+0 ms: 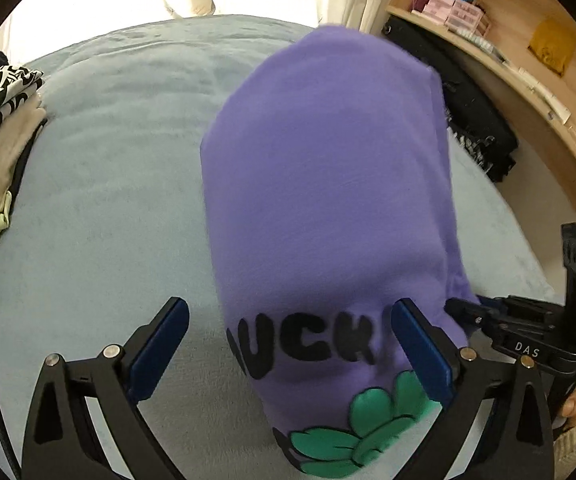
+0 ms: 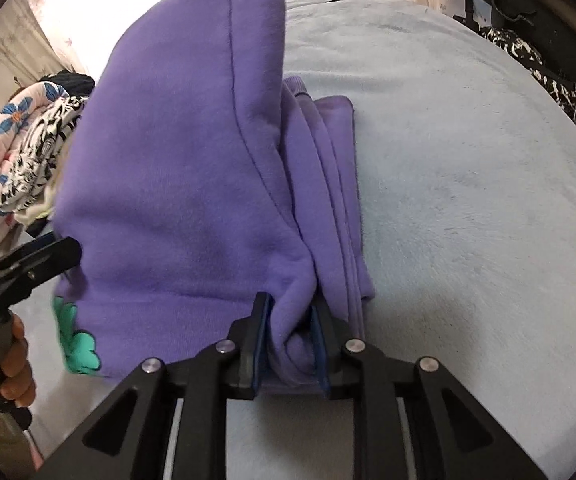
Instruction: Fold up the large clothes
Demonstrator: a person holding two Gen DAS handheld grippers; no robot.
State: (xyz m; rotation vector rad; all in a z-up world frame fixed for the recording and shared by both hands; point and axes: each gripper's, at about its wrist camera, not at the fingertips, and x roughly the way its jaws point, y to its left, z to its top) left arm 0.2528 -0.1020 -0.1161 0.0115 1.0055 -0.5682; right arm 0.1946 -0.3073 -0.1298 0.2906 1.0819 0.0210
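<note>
Purple hoodie folded on the pale blue bed, straddled by the wide-spread left gripper. Only from the right wrist: right gripper pinching a bunched hoodie fold, layered edges beside it.

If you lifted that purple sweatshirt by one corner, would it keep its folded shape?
Probably not. The purple sweatshirt looks soft and thick: where the right tongs pinch it, the cloth bunches into wrinkles. Its folded layers lie loose at the side, so they would likely sag open. On the fuzzy blanket it would likely drag, not slide.
</note>
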